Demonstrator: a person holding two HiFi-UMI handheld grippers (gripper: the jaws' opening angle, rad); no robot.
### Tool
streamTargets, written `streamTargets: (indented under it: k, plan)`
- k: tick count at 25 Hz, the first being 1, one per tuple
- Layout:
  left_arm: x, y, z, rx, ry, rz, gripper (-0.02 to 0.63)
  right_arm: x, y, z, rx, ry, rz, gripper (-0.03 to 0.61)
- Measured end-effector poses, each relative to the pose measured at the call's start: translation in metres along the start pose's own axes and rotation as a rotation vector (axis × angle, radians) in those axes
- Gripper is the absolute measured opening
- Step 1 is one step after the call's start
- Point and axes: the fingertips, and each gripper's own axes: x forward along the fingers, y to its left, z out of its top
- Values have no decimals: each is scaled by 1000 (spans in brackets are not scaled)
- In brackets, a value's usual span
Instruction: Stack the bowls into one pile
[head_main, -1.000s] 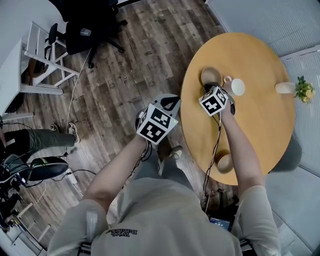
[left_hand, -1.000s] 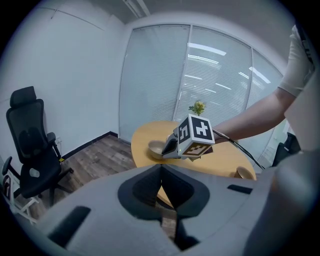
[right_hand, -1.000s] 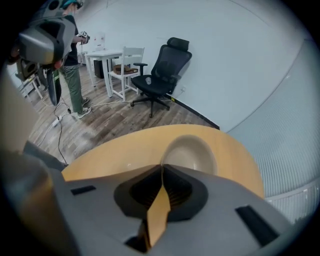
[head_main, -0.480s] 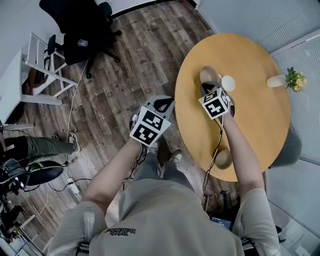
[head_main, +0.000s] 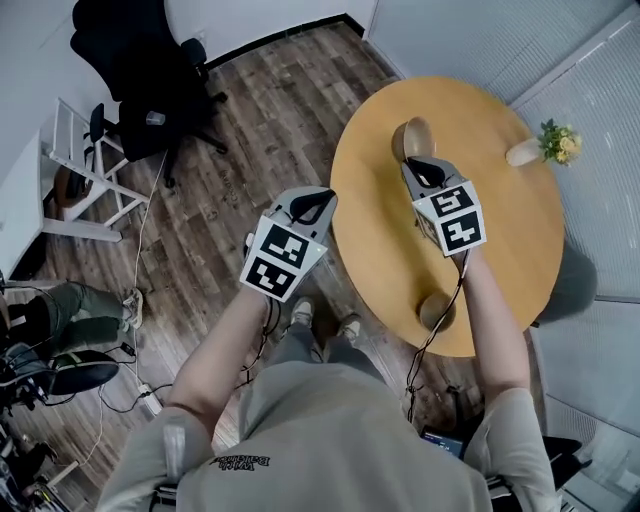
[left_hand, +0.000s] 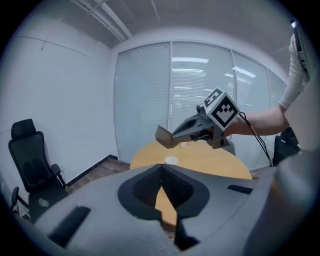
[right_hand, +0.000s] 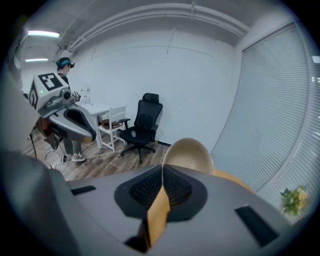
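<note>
Over the tabletop (head_main: 520, 215), upper centre, the right claw (head_main: 418, 165) grips a bowl (head_main: 413, 138) by its rim; it should centre it above the second bowl (head_main: 437, 310) before releasing. The left claw (head_main: 310, 207) is clenched, empty.

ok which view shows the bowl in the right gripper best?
Left gripper view: bowl seen side-on, pinched by the right gripper, above the table. Head view shows it from above. Right gripper view shows only its top past the fingers.

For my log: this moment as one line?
right gripper: shut on beige round bowl, raised | left gripper: shut, empty | second beige bowl: on wooden table
</note>
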Motion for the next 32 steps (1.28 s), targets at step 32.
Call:
streamTargets:
  k: [32]
  plan:
    - [-105, -88, 137, 198, -291, -64, 20, -273, 41, 44, 282, -410, -148, 31]
